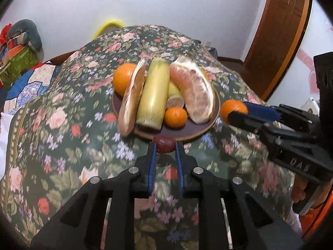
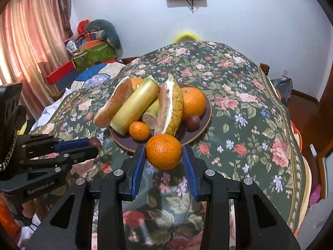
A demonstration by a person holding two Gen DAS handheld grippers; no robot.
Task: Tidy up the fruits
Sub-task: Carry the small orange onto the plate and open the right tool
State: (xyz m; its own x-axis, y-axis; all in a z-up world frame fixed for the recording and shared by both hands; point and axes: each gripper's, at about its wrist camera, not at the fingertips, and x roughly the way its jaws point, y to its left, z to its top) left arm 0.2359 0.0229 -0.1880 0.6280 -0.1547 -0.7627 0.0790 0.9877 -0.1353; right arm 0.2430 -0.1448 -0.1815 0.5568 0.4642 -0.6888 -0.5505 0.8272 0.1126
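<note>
A brown plate (image 1: 210,123) on the floral table holds a bread roll (image 1: 133,98), a yellow-green stalk (image 1: 155,93), a pomelo wedge (image 1: 193,91), a large orange (image 1: 122,77) and a small mandarin (image 1: 175,116). My left gripper (image 1: 164,145) is shut on a small dark red fruit (image 1: 164,143) at the plate's near rim. My right gripper (image 2: 164,152) is shut on a mandarin (image 2: 164,151), held just before the plate (image 2: 205,123). It also shows in the left wrist view (image 1: 234,111). A second dark red fruit (image 2: 193,121) lies on the plate.
The floral tablecloth (image 2: 249,108) covers the whole table. Boxes and a cushion (image 2: 97,41) are piled at the back left beside a pink curtain (image 2: 31,41). A wooden door (image 1: 281,31) stands at the right. A yellow chair back (image 2: 186,36) shows beyond the table's far edge.
</note>
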